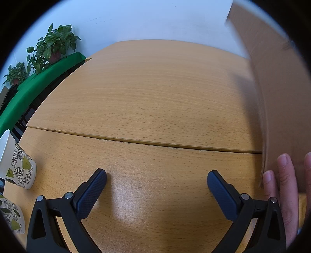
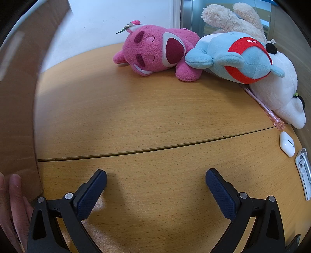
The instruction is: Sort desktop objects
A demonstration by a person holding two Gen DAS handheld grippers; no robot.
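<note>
My left gripper [image 1: 156, 181] is open and empty, low over the wooden table [image 1: 145, 97]. A leaf-print paper cup [image 1: 18, 167] lies on its side at the left, with a second one [image 1: 11, 218] below it. My right gripper [image 2: 155, 180] is open and empty over the table [image 2: 136, 109]. Beyond it lie a pink plush [image 2: 155, 52], a blue and red plush [image 2: 239, 60], a white plush [image 2: 281, 91] and a cream plush [image 2: 231, 17]. A pink pen [image 2: 262, 105], a white earbud case [image 2: 287, 143] and a white clip-like tool [image 2: 304, 173] lie at the right.
A blurred cardboard box [image 1: 278, 93] stands between the two grippers, touched by bare fingers [image 1: 285, 186]; it also shows in the right wrist view [image 2: 17, 93]. Potted plants [image 1: 54, 44] stand on a green-covered bench [image 1: 29, 91] at the left. A seam [image 1: 147, 143] crosses the table.
</note>
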